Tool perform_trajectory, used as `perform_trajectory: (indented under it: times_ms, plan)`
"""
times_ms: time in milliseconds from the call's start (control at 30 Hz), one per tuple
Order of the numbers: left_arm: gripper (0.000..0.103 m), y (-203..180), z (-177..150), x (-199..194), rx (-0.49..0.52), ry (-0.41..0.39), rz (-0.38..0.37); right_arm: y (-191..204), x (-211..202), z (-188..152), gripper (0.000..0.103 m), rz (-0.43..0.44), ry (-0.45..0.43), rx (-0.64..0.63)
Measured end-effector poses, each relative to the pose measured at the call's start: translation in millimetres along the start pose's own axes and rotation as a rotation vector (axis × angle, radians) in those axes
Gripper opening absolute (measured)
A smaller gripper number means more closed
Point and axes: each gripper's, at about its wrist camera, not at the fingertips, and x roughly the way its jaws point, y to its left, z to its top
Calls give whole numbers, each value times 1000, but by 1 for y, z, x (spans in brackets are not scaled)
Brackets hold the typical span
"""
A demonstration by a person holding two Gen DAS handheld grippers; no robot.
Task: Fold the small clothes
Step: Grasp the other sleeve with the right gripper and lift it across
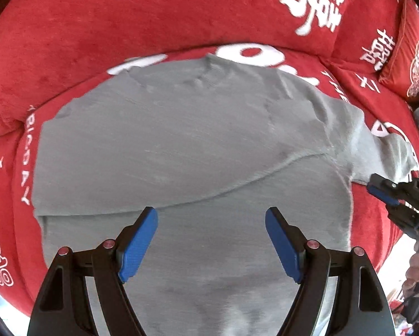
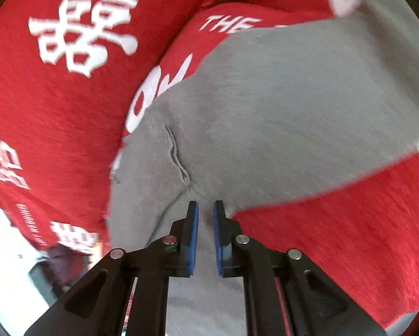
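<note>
1 grey garment (image 1: pixel 181 145) sleeve tip hidden by right gripper (image 1: pixel 377 187).

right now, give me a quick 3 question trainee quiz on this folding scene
1. True or false: the left gripper hangs open over the grey garment.
2. The right gripper is: A) wide open B) nearly shut at the garment's edge C) out of view.
3. What colour is the sofa cover under the garment?

Key: 1 true; 2 B; 3 red with white lettering.

Home: red-covered sofa (image 1: pixel 125 14)
</note>
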Motion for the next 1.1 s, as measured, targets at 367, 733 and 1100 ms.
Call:
perform_trajectory:
  times_ms: [367,733,1100]
  plan:
    - [80,-85,14,22,116,49,-30,-90,-75,19,17,-43,-81,179]
    - [80,-128,33,37,153,50,-36,-159,-122,65,50,-44,-263,329]
    - [80,-137,40,43,117,55,-35,-166,-111,87,10,277,-320,460]
